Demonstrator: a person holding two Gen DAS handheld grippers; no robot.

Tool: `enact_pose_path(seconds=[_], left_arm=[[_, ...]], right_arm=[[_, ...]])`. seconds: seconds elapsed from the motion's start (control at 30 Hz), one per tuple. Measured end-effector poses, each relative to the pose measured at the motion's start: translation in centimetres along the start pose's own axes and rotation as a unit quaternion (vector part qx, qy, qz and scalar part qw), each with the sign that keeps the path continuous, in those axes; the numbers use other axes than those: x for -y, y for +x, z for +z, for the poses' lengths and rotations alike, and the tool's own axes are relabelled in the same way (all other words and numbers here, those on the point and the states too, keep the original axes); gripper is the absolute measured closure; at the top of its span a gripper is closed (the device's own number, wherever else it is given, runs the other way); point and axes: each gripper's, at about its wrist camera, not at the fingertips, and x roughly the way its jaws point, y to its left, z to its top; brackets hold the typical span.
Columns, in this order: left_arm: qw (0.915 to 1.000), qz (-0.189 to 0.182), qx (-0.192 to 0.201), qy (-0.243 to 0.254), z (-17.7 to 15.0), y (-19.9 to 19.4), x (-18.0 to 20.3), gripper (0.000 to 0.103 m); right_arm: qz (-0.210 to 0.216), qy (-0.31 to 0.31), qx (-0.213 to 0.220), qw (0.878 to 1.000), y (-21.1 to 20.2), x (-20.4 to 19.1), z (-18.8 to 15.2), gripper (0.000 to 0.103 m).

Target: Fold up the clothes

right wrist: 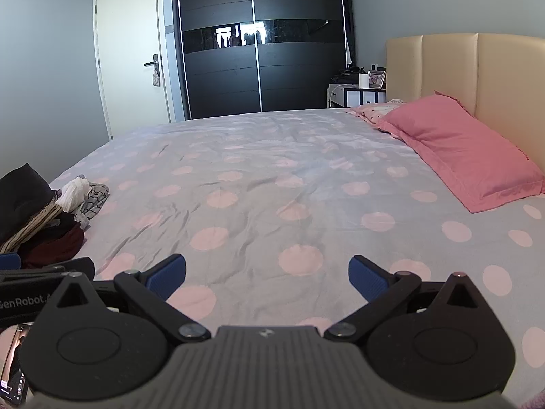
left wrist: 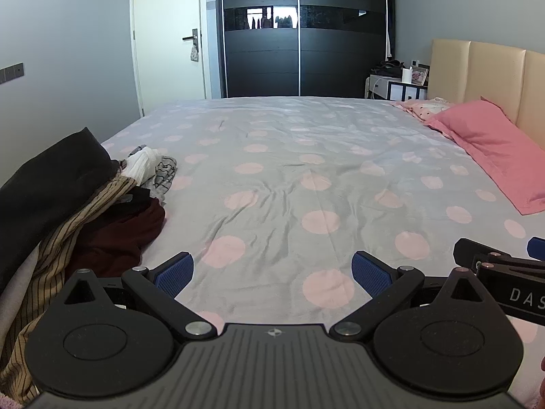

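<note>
A heap of unfolded clothes (left wrist: 78, 211) lies at the left side of the bed: a black garment on top, a tan striped one, a maroon one and white and grey pieces behind. The same clothes heap (right wrist: 44, 218) shows at the left edge of the right wrist view. My left gripper (left wrist: 272, 274) hovers open over the spotted sheet, just right of the heap, with nothing between its blue pads. My right gripper (right wrist: 267, 277) is also open and empty, low over the sheet. Each gripper's body shows at the edge of the other's view.
The bed sheet (left wrist: 306, 170) is grey with pink dots and lightly wrinkled. A pink pillow (left wrist: 490, 150) lies against the beige headboard (left wrist: 477, 71) on the right. A dark wardrobe (left wrist: 303, 34), a white door (left wrist: 167, 34) and a nightstand (left wrist: 395, 85) stand beyond the bed.
</note>
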Motion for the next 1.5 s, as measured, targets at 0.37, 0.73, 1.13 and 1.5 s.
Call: enact_pose_path(seconds=[0.37, 0.73, 1.13, 1.5], left_arm=[[1.0, 0.0, -0.006, -0.004, -0.2, 0.2, 0.0, 0.002], [0.9999, 0.002, -0.013, -0.003, -0.1, 0.5, 0.0, 0.002], [0.9998, 0.005, -0.017, -0.006, -0.4, 0.7, -0.1, 0.002], [0.9998, 0.008, -0.019, -0.005, -0.6, 0.6, -0.1, 0.003]], right_arm=[[-0.005, -0.008, 0.0, 1.0, 0.1, -0.7, 0.2, 0.0], [-0.003, -0.009, -0.002, 1.0, 0.0, -0.6, -0.2, 0.0], [0.001, -0.012, -0.003, 1.0, -0.3, -0.8, -0.3, 0.0], [-0.001, -0.014, -0.007, 1.0, 0.2, -1.6, 0.0, 0.0]])
